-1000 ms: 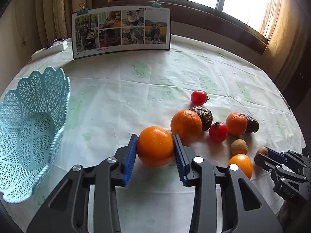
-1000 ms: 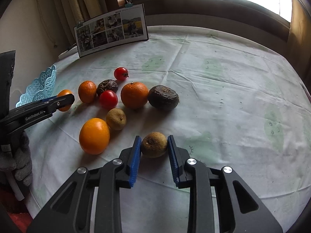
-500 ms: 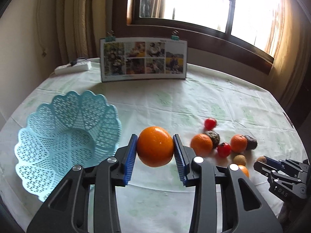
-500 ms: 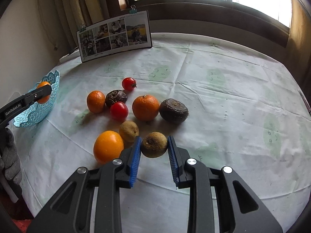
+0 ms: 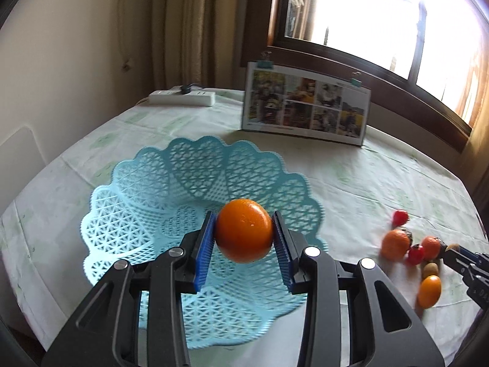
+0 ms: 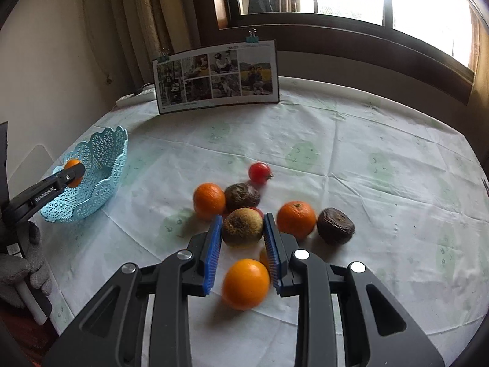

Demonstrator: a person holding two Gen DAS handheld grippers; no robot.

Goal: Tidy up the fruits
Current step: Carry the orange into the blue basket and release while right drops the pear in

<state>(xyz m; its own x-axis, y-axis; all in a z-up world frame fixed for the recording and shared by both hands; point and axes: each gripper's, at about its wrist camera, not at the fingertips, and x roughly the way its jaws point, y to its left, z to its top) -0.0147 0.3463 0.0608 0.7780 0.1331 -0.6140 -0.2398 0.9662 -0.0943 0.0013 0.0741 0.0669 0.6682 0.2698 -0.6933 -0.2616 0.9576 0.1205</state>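
- The orange (image 5: 244, 230) sits clamped between the blue pads of the left gripper (image 5: 244, 238), held clear above the bowl of the blue lattice basket (image 5: 128, 195). It looks firm, round and fairly heavy for its size; the smooth rind could roll or slip, so gripping across its widest middle, as here, seems the safest hold.
- The basket looks like light, thin plastic and would probably skid if fruit were dropped hard, so a low release seems wise.
- The right gripper (image 6: 243, 232) is closed on a brownish, rough-skinned kiwi-like fruit (image 6: 242, 227), lifted above the tablecloth (image 6: 366, 159). It probably bruises more easily than the orange, so light pressure suits it.
- Below it at 6 o'clock lies a bright orange fruit (image 6: 246, 283); at 3 o'clock a mandarin (image 6: 295, 218), then a dark wrinkled fruit (image 6: 335, 225).
- At 10 o'clock rest another mandarin (image 6: 209, 200) and a second dark fruit (image 6: 242, 195); a cherry tomato (image 6: 259, 172) lies at 12 o'clock.
- A photo board (image 6: 215, 76) stands at the table's far edge.
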